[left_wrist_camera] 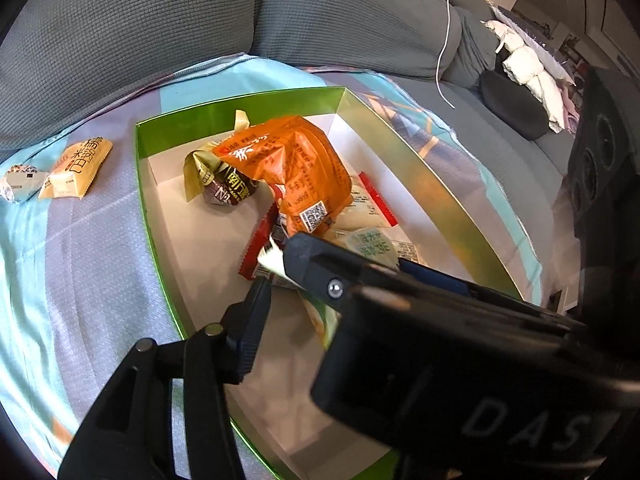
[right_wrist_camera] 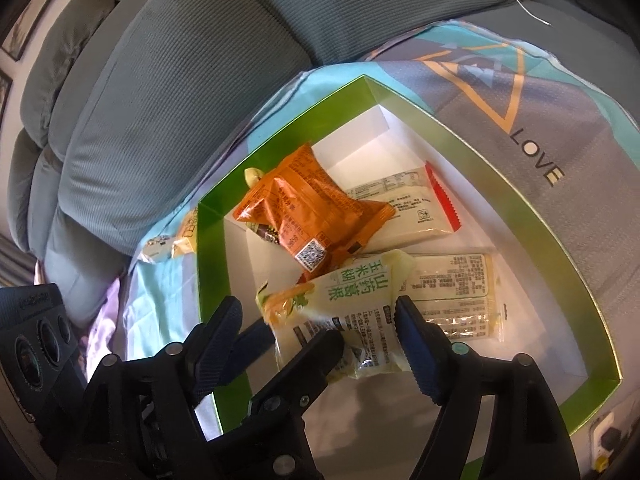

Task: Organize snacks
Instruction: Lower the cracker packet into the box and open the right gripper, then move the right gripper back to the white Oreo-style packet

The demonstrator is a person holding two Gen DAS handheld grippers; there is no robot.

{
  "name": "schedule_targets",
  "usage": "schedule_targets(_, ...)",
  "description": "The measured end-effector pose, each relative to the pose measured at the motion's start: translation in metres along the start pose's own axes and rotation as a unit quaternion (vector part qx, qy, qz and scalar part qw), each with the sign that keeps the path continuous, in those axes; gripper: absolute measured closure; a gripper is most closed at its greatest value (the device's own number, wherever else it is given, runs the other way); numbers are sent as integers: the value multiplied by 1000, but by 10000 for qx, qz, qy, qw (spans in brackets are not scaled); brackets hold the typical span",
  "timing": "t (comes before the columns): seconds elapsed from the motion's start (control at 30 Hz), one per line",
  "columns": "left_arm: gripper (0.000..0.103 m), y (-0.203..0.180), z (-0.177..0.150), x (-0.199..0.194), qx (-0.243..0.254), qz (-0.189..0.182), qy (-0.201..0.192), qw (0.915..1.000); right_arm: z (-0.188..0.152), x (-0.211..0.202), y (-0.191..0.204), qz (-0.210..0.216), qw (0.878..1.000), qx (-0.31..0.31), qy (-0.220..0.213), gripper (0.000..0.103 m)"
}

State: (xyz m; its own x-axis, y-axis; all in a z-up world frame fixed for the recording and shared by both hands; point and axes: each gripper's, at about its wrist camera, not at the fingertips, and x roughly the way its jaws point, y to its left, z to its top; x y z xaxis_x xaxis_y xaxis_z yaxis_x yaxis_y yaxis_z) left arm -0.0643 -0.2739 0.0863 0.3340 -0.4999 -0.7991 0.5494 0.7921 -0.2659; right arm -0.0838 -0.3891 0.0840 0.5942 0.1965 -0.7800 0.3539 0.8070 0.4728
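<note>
Snacks in the green box on the sofa cloth.
Your right gripper stands wide around the pale green-lettered packet without pressing it; your left gripper is parted beside it. Two packets lie outside the box.

Surface: you work on a grey ribbed sofa seat covered by a turquoise-and-grey printed cloth.
On cloth: your green-rimmed cardboard box; beside it, a yellow packet touching a small pale packet.
</note>
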Motion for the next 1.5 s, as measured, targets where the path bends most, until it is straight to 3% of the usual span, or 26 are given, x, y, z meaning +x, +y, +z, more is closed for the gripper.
schedule_targets(0.37, 35, 0, 0, -6, 35, -34, -73, 10000, 1, -8, -5, -97, 9998, 101, -152, 24)
schedule_targets(1.0, 31, 6, 0, -40, -20, -276, -537, 9982, 3, -29, -15, -274, 9972, 306, -622, 24)
schedule_targets(1.27, 31, 41, -6, -65, -443, -289, -836, 9951, 0, -34, -3, -338, 9958, 106, -840, 24)
schedule_targets(1.5, 33, 91, -20, -85, -910, -164, -741, 9930, -3, -29, 15, -557, 9947, -193, -846, 26)
